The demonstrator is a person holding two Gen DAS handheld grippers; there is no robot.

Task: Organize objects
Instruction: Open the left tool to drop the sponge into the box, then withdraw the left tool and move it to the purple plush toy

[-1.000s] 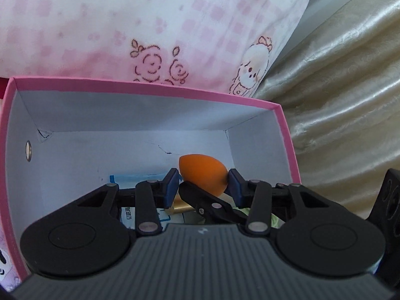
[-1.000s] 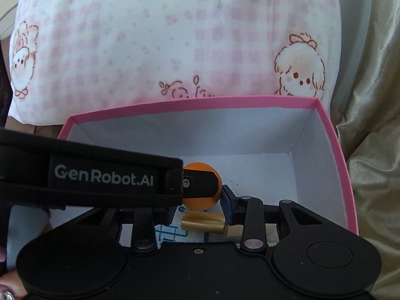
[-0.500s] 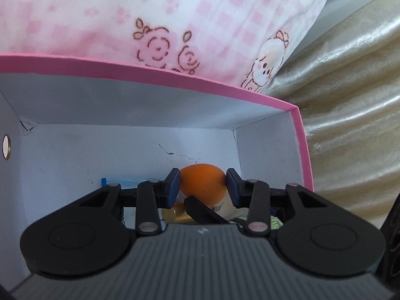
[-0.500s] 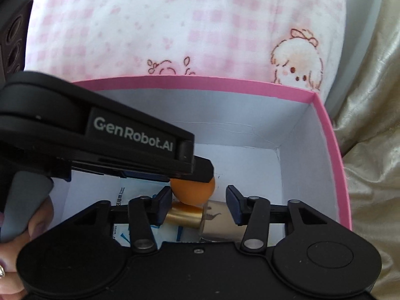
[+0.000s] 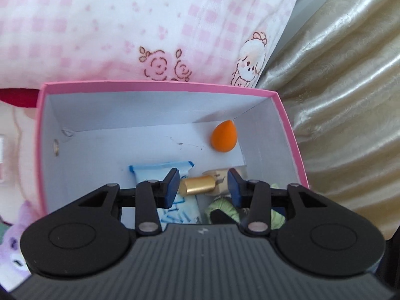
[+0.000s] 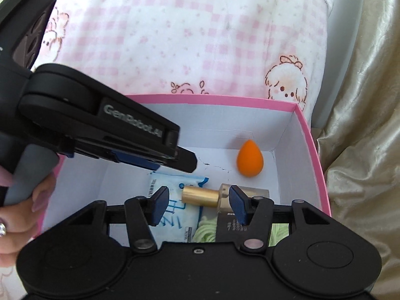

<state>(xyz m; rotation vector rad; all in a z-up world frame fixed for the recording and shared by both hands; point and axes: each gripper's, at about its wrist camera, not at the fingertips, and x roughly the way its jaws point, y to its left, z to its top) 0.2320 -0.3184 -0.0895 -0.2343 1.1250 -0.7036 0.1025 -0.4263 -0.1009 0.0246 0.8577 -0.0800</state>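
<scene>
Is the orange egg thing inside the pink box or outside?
Inside. The orange sponge lies on the box floor near the far right corner, with no gripper touching it.

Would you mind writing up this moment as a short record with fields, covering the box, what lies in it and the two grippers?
container: pink box, white inside, open top
far right corner: orange egg-shaped sponge, lying free on the floor
near side: blue-and-white sachet, bottle with gold cap, green yarn-like item
left gripper: above the box, jaws opening, nothing between them
right gripper: above the box, open, empty
backdrop: pink-checked cloth, beige curtain
</scene>
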